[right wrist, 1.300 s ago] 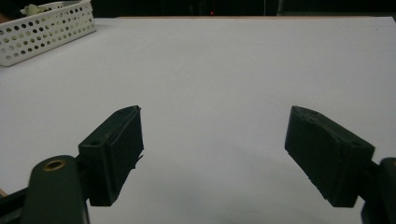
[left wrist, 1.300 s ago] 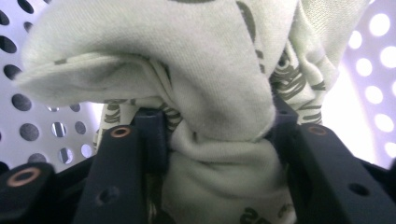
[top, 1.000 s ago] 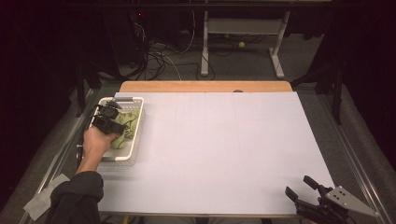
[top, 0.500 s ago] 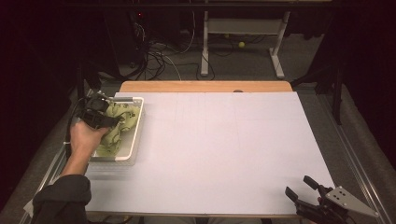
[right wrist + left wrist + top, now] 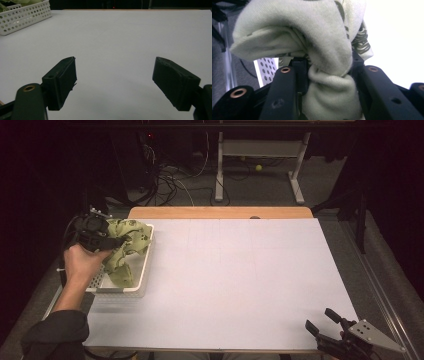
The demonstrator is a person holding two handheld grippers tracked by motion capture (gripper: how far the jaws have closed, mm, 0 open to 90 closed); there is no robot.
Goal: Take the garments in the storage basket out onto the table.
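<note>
At left of frame: cloth point(image 5: 125, 251) clamped in left gripper point(image 5: 116, 241), above basket point(image 5: 142, 272).
Transfer to table point(image 5: 240, 270) pending; right gripper point(image 5: 113, 83) apart, idle.

Left hand-held gripper point(image 5: 112, 241), at nine o'clock in the high view, mostly hidden by the hand point(image 5: 84, 261) and the green cloth point(image 5: 125, 251). Cloth point(image 5: 312, 47) cut off at twelve o'clock in the left gripper view, pads buried in its folds. White basket point(image 5: 23, 13) cropped at ten o'clock in the right gripper view.
</note>
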